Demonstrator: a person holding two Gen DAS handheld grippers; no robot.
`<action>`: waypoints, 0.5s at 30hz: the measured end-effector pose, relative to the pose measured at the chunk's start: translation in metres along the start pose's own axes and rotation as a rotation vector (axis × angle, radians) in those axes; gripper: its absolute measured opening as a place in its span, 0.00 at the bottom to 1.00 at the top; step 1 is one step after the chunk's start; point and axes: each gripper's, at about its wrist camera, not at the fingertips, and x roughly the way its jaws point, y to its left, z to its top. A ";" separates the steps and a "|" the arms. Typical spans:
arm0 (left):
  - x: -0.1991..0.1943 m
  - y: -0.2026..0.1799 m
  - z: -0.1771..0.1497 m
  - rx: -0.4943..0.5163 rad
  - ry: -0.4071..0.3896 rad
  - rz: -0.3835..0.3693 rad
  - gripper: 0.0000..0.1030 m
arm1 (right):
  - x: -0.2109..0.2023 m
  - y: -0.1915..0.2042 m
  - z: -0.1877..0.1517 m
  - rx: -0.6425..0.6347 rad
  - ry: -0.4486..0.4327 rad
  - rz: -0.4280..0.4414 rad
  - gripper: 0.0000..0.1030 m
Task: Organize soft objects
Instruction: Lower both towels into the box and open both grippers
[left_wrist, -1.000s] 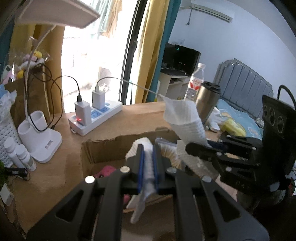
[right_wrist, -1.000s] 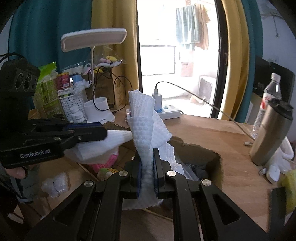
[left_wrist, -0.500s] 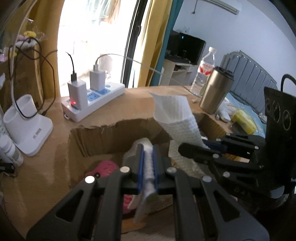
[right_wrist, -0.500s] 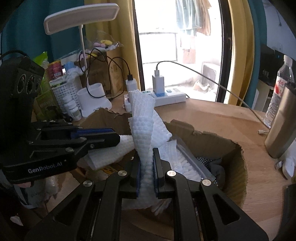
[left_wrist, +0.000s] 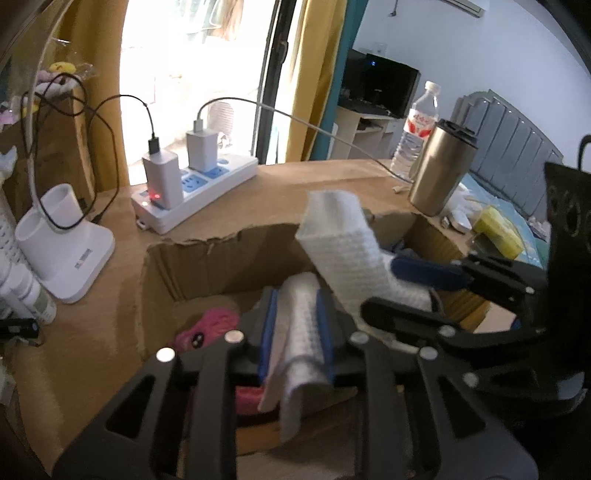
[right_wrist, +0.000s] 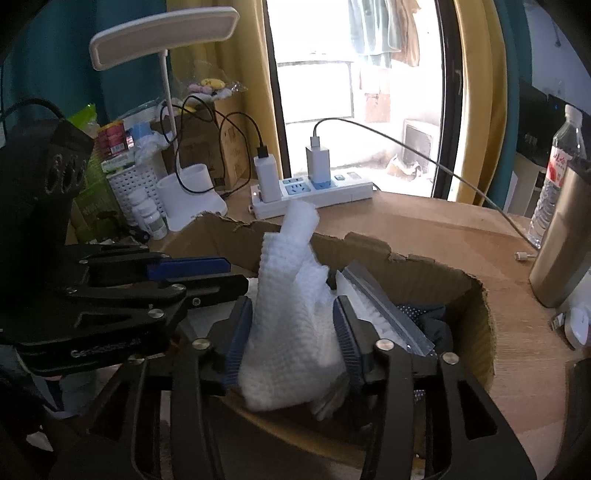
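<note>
Over the cardboard box, 2 grippers flank a white waffle-weave cloth, the left gripper and right gripper both spread apart around its limp, light folds, best pinched mid-fold.

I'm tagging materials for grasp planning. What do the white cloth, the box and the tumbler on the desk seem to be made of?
White cloth: soft woven fabric or thick paper towel, matte; its waffle texture and limp folds suggest so.
Box: brown corrugated cardboard, matte, with ragged torn edges.
Tumbler: apparently brushed stainless steel, satin sheen, with a dark lid that looks like plastic.
</note>
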 end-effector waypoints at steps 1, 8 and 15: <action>-0.003 0.000 0.000 -0.001 -0.004 0.010 0.26 | -0.002 0.001 0.000 0.000 -0.003 -0.003 0.48; -0.027 0.003 -0.002 -0.021 -0.058 0.002 0.63 | -0.020 0.004 -0.002 0.004 -0.031 -0.020 0.54; -0.047 0.004 -0.007 -0.027 -0.079 0.026 0.63 | -0.036 0.009 -0.005 0.008 -0.050 -0.030 0.55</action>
